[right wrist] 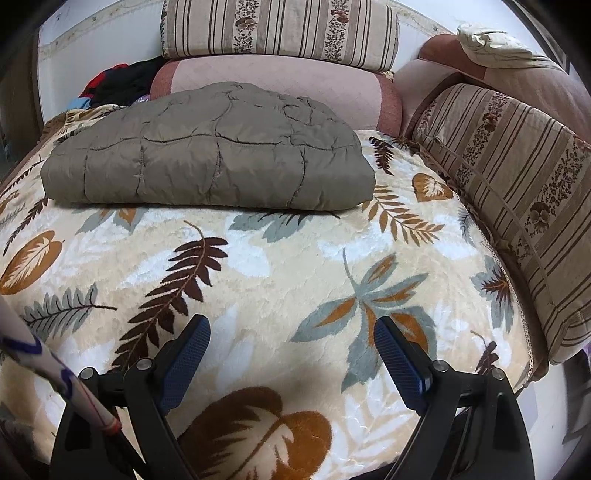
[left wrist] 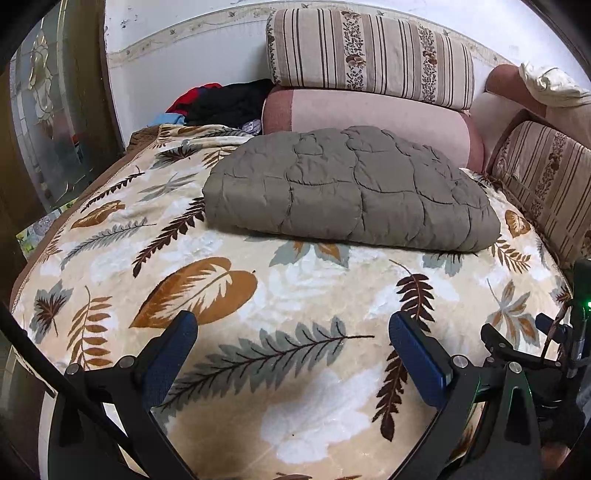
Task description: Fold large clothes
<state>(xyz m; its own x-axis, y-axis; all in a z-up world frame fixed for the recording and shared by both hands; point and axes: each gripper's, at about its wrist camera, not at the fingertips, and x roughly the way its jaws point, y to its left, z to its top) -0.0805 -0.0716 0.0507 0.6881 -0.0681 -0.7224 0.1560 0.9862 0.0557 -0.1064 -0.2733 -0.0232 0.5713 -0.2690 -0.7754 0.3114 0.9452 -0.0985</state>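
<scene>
A grey-brown quilted padded garment (left wrist: 347, 188) (right wrist: 210, 155) lies folded into a thick, roughly rectangular bundle on the far half of a plush cream blanket printed with brown, orange and grey leaves (left wrist: 280, 295) (right wrist: 280, 258). The bundle's rounded folded edge faces the cameras, and its far side sits just in front of a pink cylindrical bolster with darker rose ends (left wrist: 369, 118) (right wrist: 280, 86), close enough that I cannot tell whether they touch. A beige striped cushion with brown floral bands (left wrist: 373, 55) (right wrist: 280, 33) rests on top of that bolster. A second striped floral cushion (left wrist: 546, 184) (right wrist: 517, 199) lines the blanket's right edge. Behind the blanket's far left corner, against the white wall, sits a heap of black, red and light-blue clothes (left wrist: 221, 103) (right wrist: 118, 83).

The left gripper (left wrist: 291, 343) hovers over the near part of the blanket, well apart from the garment, its blue-padded fingers (left wrist: 417, 354) spread wide with nothing between them. The right gripper (right wrist: 291, 350) hangs likewise over the near blanket, its blue fingers (right wrist: 397, 362) also parted and empty.
</scene>
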